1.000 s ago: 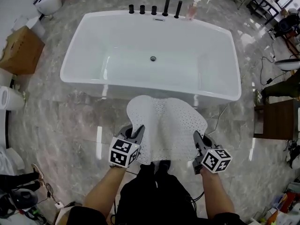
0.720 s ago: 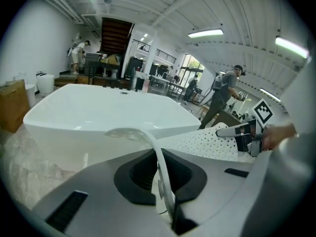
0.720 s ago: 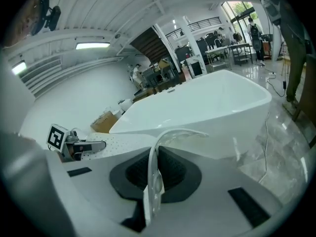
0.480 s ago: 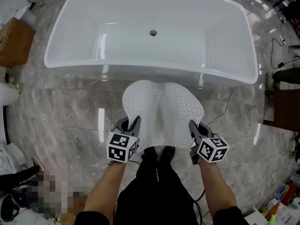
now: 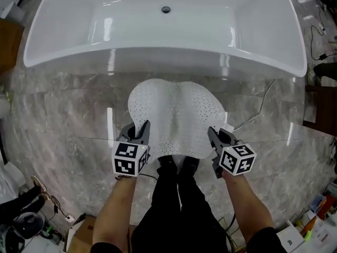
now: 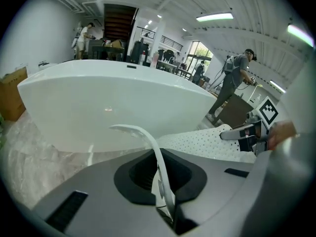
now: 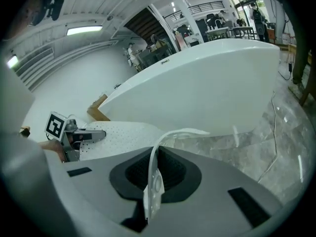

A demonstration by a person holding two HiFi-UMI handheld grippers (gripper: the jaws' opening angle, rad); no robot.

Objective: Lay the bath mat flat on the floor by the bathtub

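The head view looks almost straight down from above the person's forearms. It takes in the bathtub (image 5: 163,51), the marble floor (image 5: 63,115), and the bath mat (image 5: 176,117) between the left gripper (image 5: 142,128) and the right gripper (image 5: 212,132). Each gripper view sits low, just behind its own jaws, and faces the tub's outer wall from close by, with the ceiling above. All three views share the mat and that wall, and each gripper view catches the other gripper at its edge.
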